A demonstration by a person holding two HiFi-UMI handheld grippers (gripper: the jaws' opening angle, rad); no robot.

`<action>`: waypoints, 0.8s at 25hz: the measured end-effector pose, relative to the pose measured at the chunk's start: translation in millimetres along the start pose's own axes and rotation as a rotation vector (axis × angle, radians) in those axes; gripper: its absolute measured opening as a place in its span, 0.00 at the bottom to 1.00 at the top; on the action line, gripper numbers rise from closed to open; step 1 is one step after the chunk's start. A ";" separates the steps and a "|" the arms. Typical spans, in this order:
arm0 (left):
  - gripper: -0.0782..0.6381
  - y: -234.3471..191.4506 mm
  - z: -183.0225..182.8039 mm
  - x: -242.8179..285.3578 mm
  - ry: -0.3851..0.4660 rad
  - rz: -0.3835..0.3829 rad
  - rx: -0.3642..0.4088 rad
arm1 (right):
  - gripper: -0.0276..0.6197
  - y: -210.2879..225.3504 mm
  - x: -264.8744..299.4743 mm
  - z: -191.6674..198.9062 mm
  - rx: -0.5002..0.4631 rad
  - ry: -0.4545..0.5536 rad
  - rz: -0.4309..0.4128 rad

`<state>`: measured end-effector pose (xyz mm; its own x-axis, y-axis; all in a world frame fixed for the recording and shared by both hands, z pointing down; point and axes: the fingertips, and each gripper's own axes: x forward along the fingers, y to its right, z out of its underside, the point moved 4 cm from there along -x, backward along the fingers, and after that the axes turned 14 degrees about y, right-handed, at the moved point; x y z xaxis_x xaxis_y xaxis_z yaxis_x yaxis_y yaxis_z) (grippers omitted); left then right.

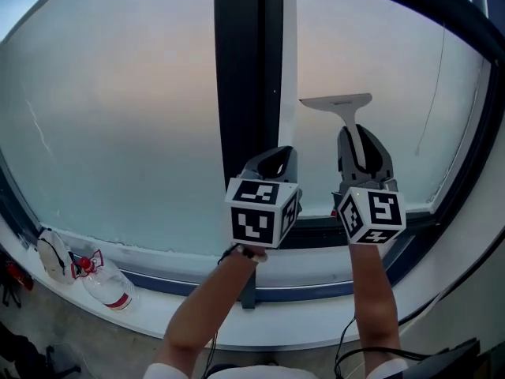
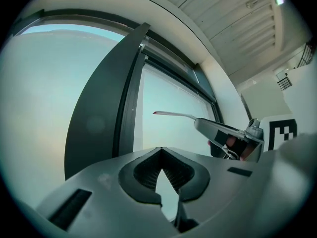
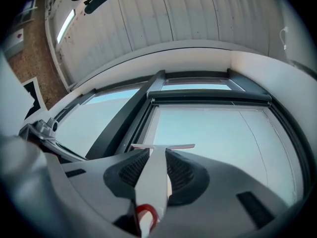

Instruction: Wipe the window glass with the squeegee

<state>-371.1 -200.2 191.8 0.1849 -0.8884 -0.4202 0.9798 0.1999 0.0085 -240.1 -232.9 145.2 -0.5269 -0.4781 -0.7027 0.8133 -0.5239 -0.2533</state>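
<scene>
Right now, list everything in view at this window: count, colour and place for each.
window panes: 2, pale and hazy, left and right of the mullion
mullion: 1, dark grey, upright between the panes
squeegee: 1, white-grey, blade up in front of the right pane
sill: 1, white, below the panes
plastic bottle: 1, clear with red parts, lying on the sill, far left
white object: 1, beside the bottle, too unclear to name
cable: 1, black, bottom right
left gripper: 1, grey, jaws together, empty, before the mullion
right gripper: 1, grey, shut on the squeegee handle
forearms: 2, left, right, bottom centre
</scene>
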 end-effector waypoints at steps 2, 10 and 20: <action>0.11 -6.4 -12.6 14.7 0.018 0.010 0.006 | 0.18 2.3 23.3 -8.7 -0.021 0.029 0.005; 0.11 -20.8 -88.1 54.1 0.126 0.108 0.037 | 0.18 8.2 117.7 -56.2 -0.057 0.151 0.060; 0.11 -27.5 -93.9 59.6 0.159 0.197 -0.013 | 0.18 28.0 193.3 -60.6 -0.035 0.152 0.129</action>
<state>-394.2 -219.8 81.3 0.3566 -0.7556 -0.5494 0.9248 0.3689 0.0930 -304.2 -297.2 -38.1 -0.3765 -0.4267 -0.8223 0.8812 -0.4390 -0.1756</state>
